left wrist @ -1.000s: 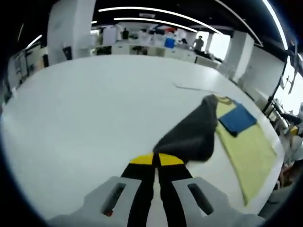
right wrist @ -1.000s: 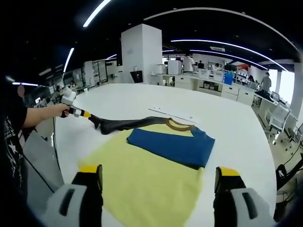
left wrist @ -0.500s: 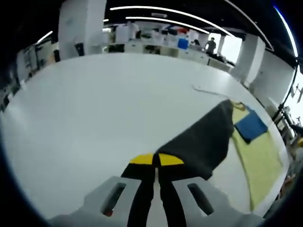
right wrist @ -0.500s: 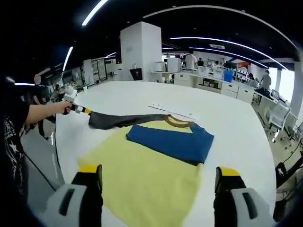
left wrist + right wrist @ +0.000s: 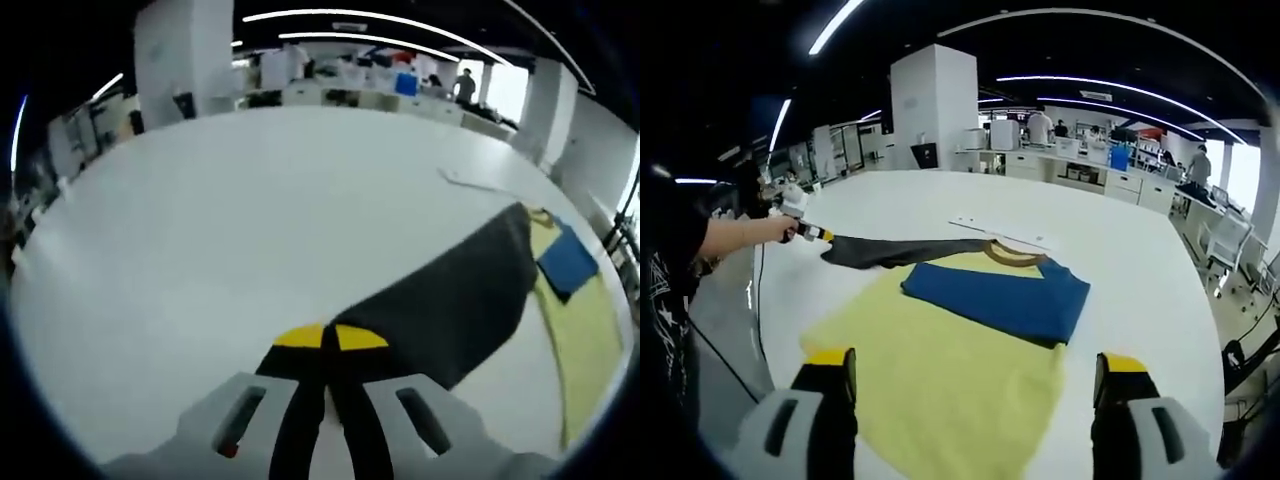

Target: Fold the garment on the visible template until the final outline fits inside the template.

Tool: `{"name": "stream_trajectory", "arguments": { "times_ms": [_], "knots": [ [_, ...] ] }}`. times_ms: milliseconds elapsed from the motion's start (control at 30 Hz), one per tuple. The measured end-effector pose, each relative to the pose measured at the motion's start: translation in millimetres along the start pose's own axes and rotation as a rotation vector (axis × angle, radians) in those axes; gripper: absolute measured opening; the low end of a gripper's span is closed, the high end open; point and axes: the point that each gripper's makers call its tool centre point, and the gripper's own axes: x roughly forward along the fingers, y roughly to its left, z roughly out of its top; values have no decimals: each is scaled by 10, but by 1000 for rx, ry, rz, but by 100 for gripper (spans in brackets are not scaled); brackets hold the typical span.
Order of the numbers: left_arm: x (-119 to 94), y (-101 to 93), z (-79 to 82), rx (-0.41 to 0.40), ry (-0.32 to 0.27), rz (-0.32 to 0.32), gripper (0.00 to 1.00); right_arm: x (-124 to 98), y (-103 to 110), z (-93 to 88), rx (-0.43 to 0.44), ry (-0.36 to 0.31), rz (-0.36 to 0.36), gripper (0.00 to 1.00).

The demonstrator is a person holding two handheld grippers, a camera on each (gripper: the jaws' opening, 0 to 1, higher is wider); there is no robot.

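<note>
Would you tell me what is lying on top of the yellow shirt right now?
A folded blue sleeve lies across the yellow shirt near its collar. Whatever is beneath the sleeve is covered.

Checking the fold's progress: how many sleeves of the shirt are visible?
2: the dark sleeve stretched sideways, held by the left tongs; the blue sleeve folded across the yellow body.

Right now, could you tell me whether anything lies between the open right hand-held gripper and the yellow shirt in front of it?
Nothing visible does. The right hand-held gripper hangs open directly over the yellow shirt; the folded blue sleeve lies farther on, atop the shirt.
</note>
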Motion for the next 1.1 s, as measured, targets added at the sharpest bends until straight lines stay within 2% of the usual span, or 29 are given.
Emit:
{"name": "stream_trajectory", "arguments": {
  "times_ms": [233, 300, 333, 533, 733, 800, 900, 967, 1033, 1100],
  "knots": [
    [184, 148, 20, 28, 1, 64, 0, 25, -29, -62, 14, 12, -2, 99],
    [311, 232, 32, 31, 5, 72, 0, 36, -28, -84, 18, 17, -2, 99],
    [259, 260, 9, 40, 5, 80, 0, 41, -19, -89, 21, 18, -1, 99],
    [421, 356, 13, 60, 19, 91, 0, 55, -22, -89, 23, 22, 2, 99],
    [423, 352, 52, 84, 12, 105, 1, 58, -23, -57, 24, 15, 0, 99],
    [439, 408, 60, 91, 16, 128, 5, 71, -19, -52, 23, 13, 6, 99],
    [389, 427, 61, 49, 9, 141, 13, 86, -22, -41, 14, 13, 14, 99],
    [385, 435, 66, 36, 5, 137, 18, 83, -7, -6, 15, 0, 17, 99],
    [284, 361, 58, -4, -7, 121, 21, 83, 7, 17, 17, -8, 21, 100],
    [182, 291, 54, -31, -22, 94, 29, 86, 17, 22, 14, -7, 24, 100]
  ]
}}
